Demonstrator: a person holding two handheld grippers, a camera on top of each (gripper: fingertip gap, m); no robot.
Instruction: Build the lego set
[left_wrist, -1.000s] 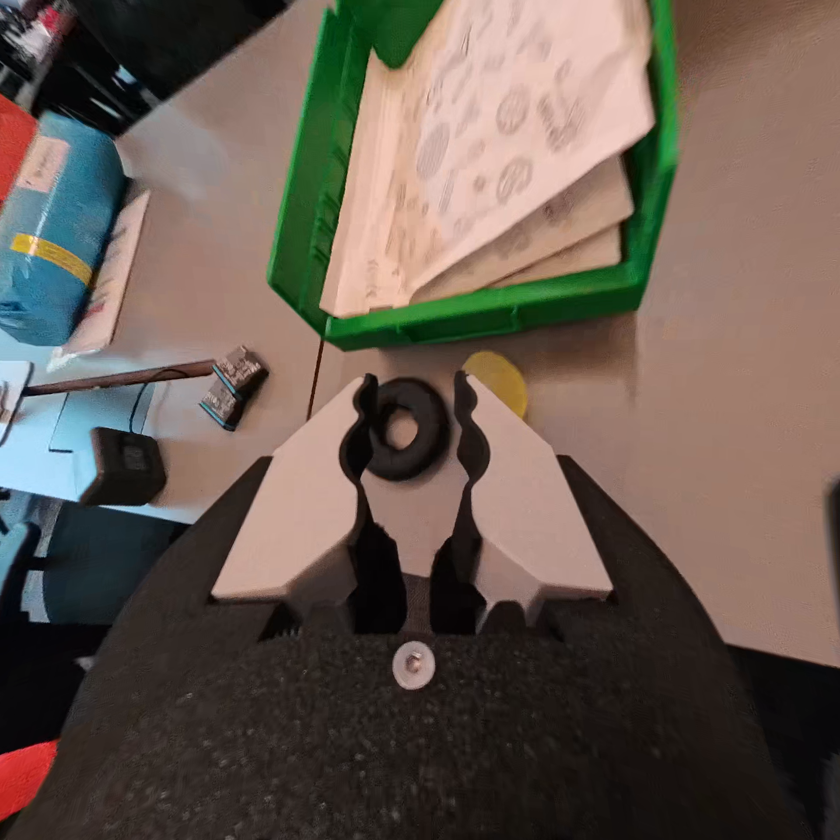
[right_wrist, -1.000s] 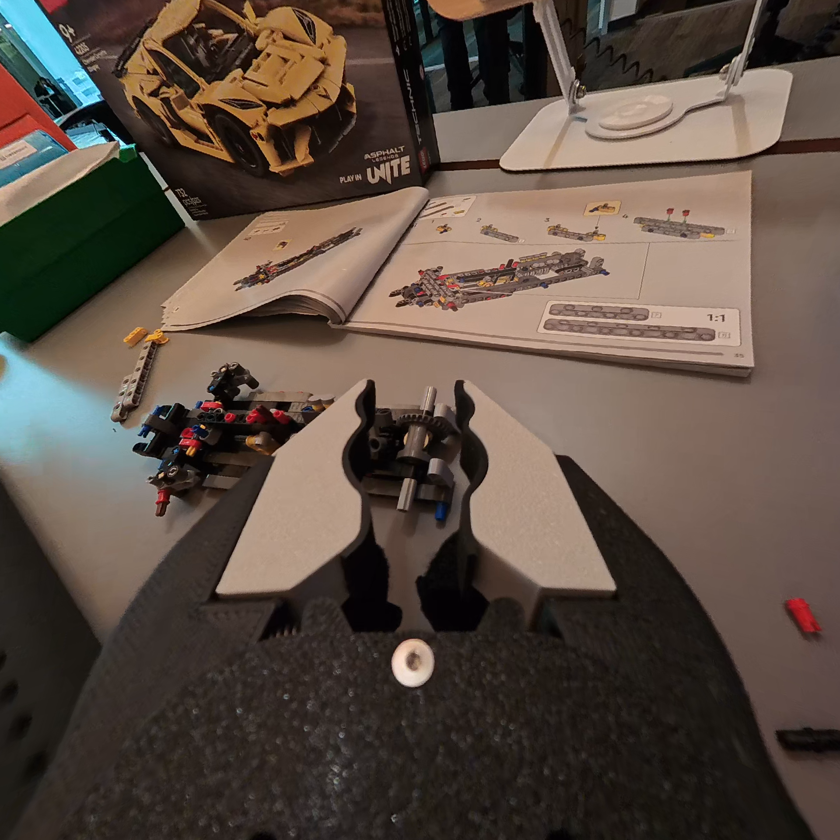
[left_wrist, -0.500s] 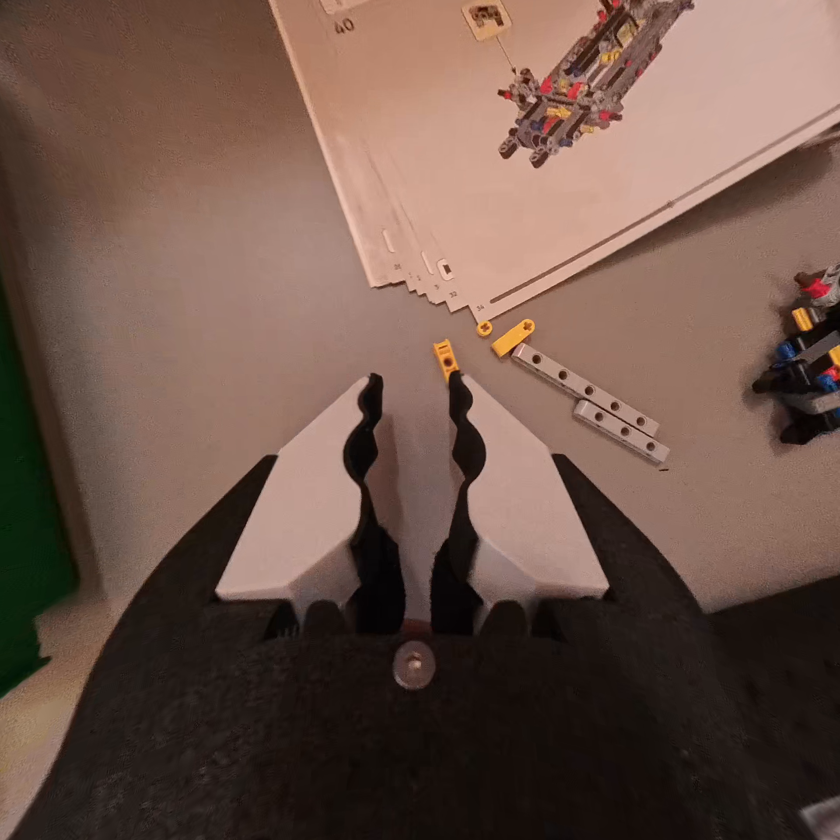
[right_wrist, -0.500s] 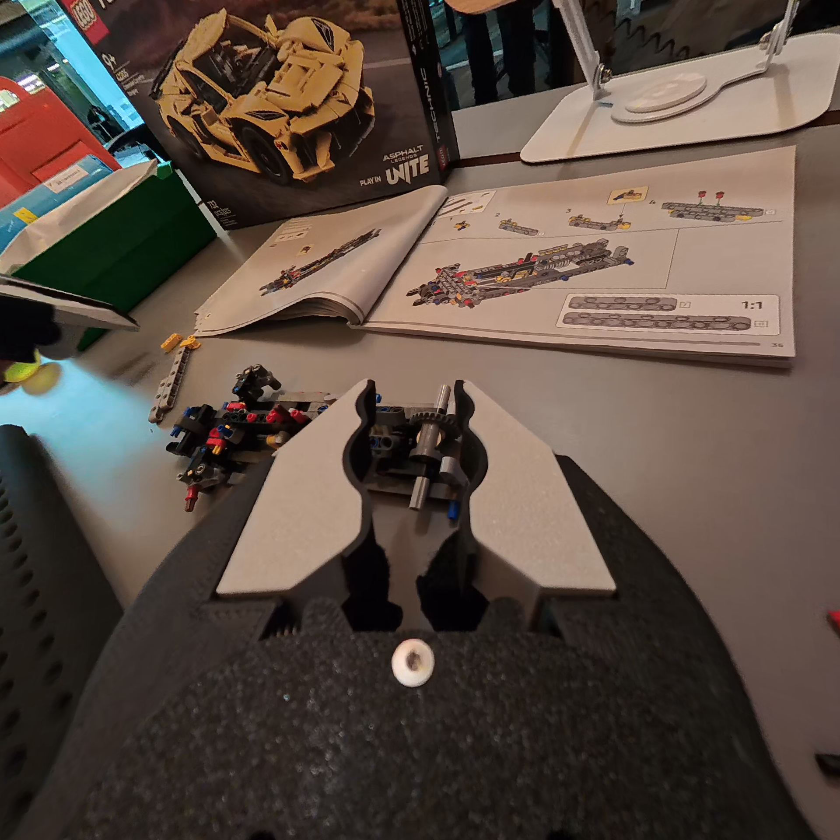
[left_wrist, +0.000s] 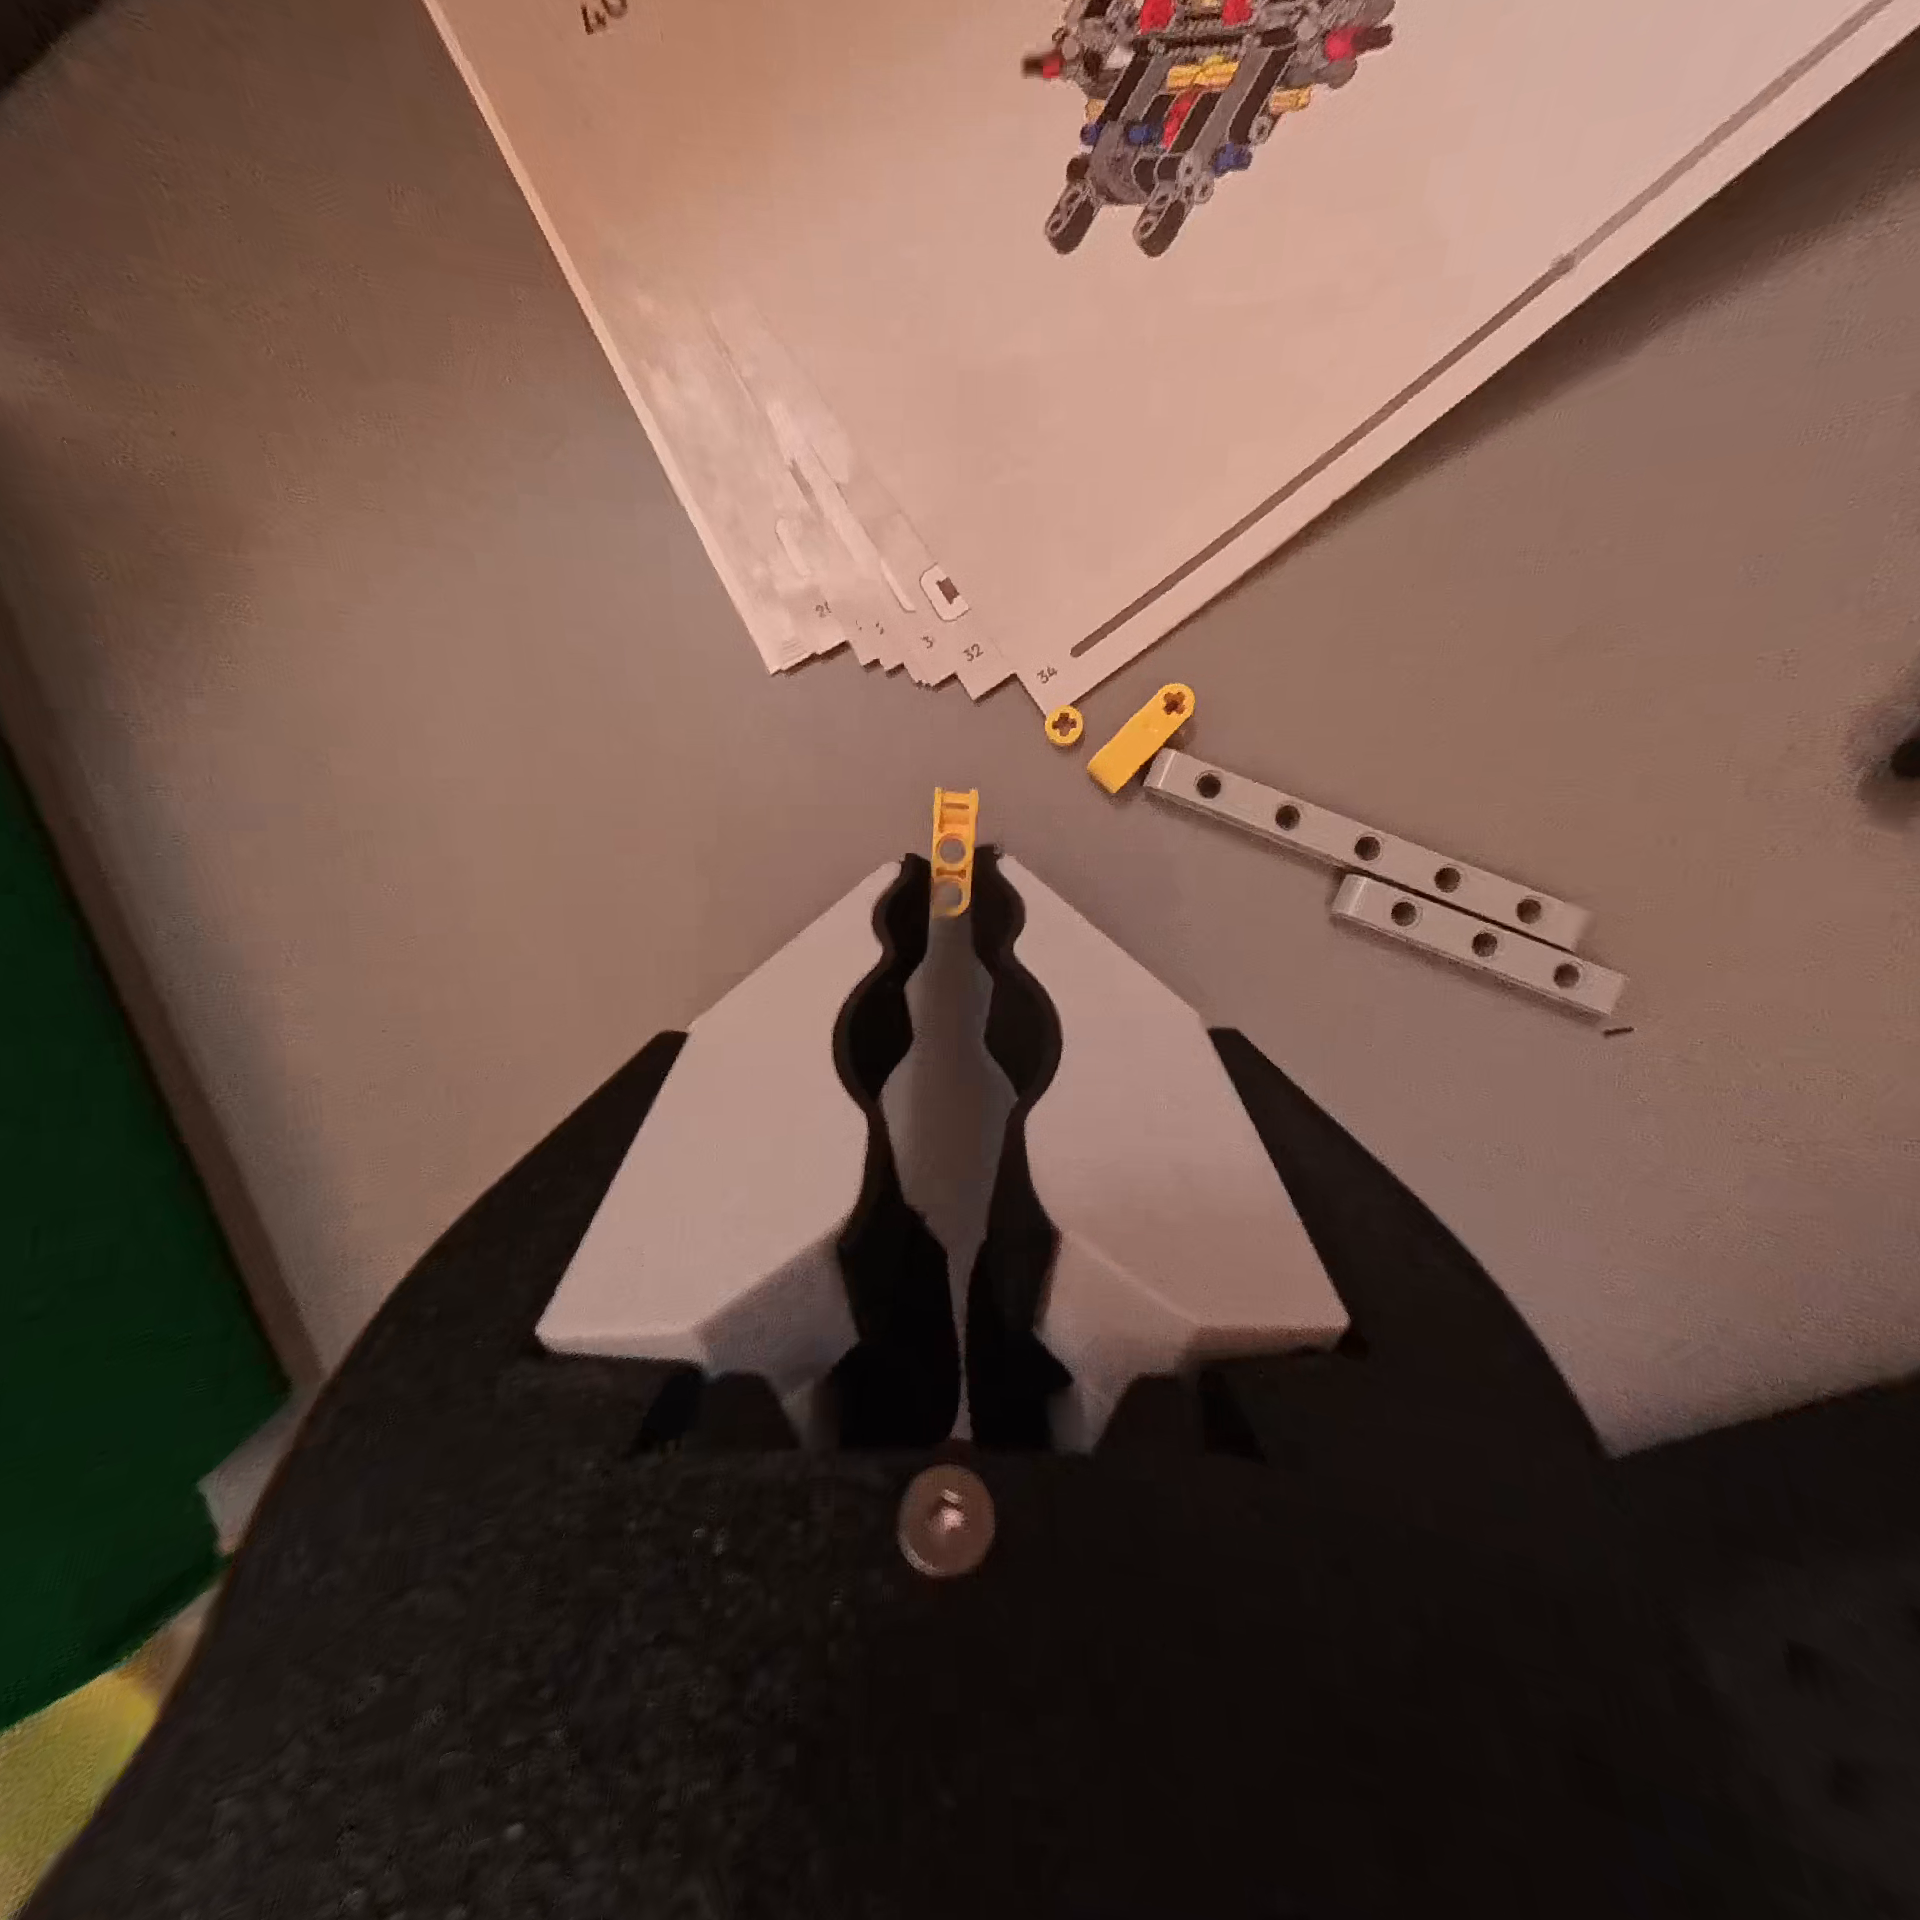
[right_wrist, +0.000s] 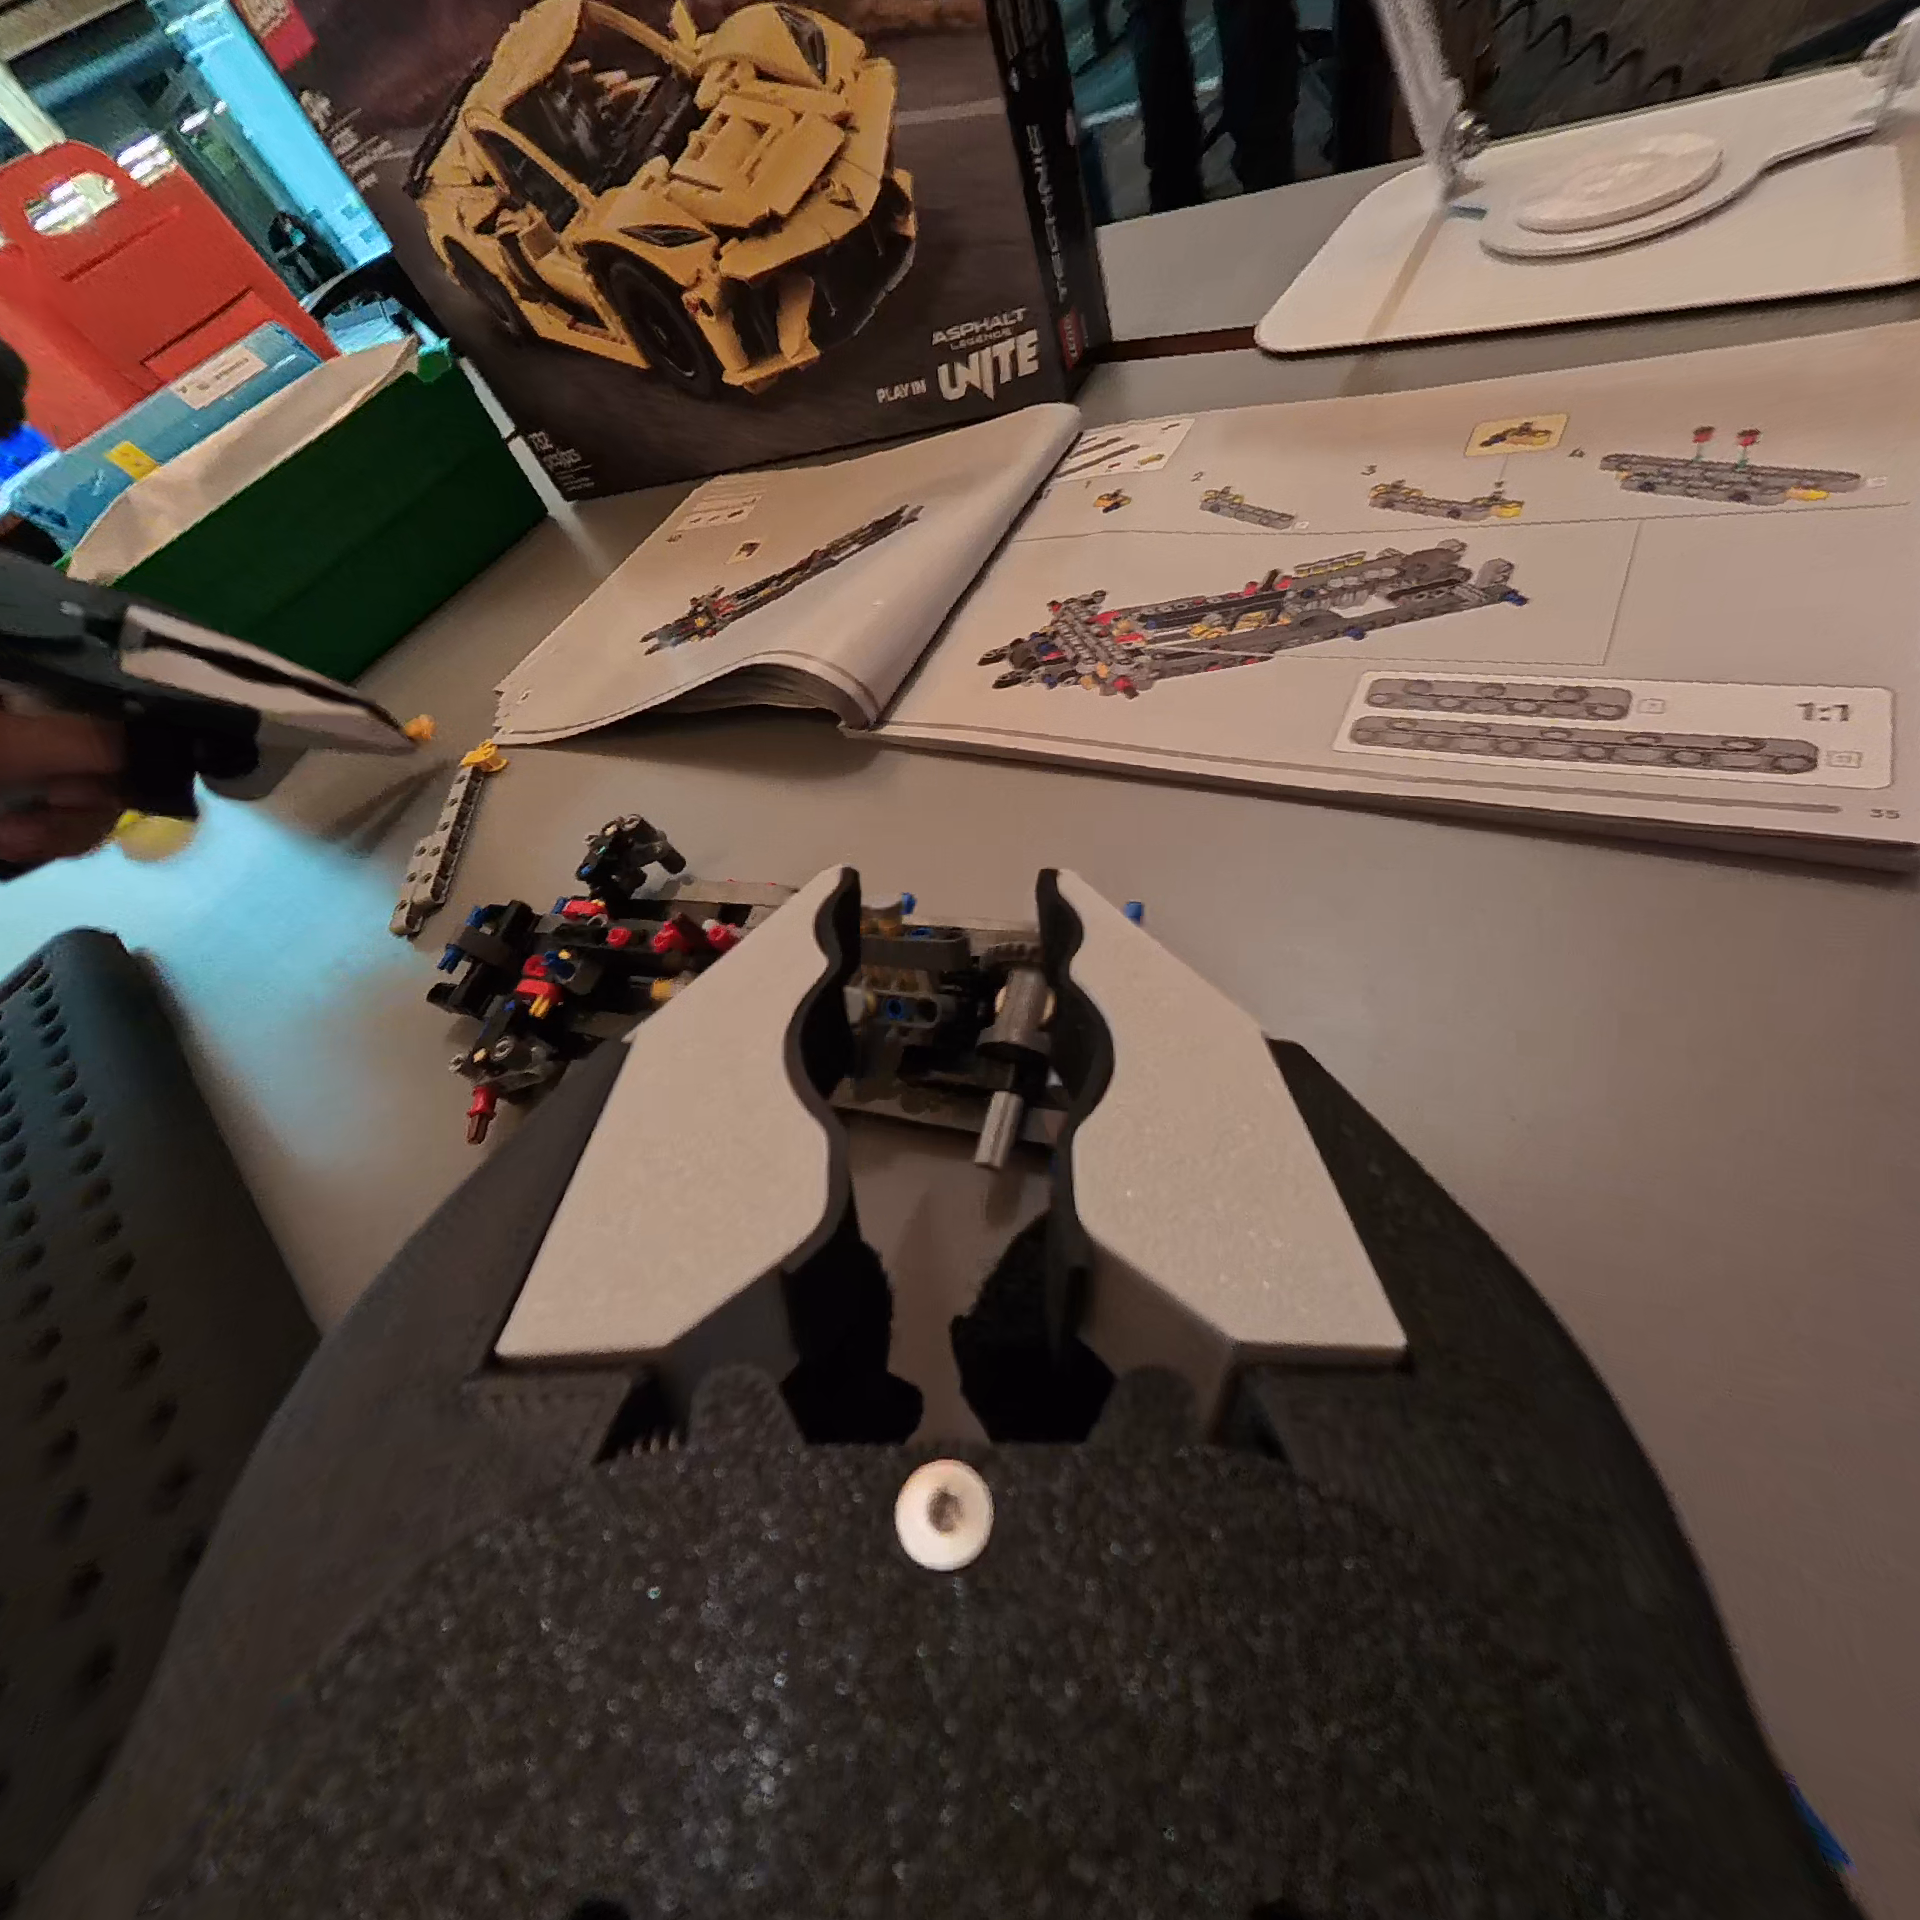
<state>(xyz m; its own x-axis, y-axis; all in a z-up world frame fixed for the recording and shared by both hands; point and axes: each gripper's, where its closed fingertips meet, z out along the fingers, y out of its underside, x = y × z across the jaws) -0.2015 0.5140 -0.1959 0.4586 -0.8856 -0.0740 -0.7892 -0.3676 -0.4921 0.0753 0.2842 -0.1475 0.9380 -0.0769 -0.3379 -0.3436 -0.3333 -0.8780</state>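
The left gripper (left_wrist: 951, 868) is seen closed on a small yellow connector piece (left_wrist: 954, 847), which is pinched at the very tips and stands out forward of them; in the right wrist view the same piece (right_wrist: 420, 726) is seen lifted clear of the bench (right_wrist: 1507, 1039), so the picking of one part is judged as the step in hand; just beside it on the bench a yellow bush (left_wrist: 1063, 724), a short yellow lever (left_wrist: 1140, 738) and two grey beams (left_wrist: 1382, 883) are laid, close to the corner of the open instruction booklet (left_wrist: 1039, 364); the right gripper (right_wrist: 945, 899) is held released, its fingers spread and hovering above the rear end of the partly built chassis (right_wrist: 582, 961), where a grey axle (right_wrist: 1010, 1081) is seen between them; no grasp on the chassis is made yet; farther away the set box (right_wrist: 727, 208) and a green bin (right_wrist: 343, 520) are standing; the next move, as it is judged, calls for the yellow piece to be carried to the chassis and aligned with its hole or pin, while the chassis is steadied by the right gripper; since the hold is only at the tips, a slip or a turning of the piece is to be feared.
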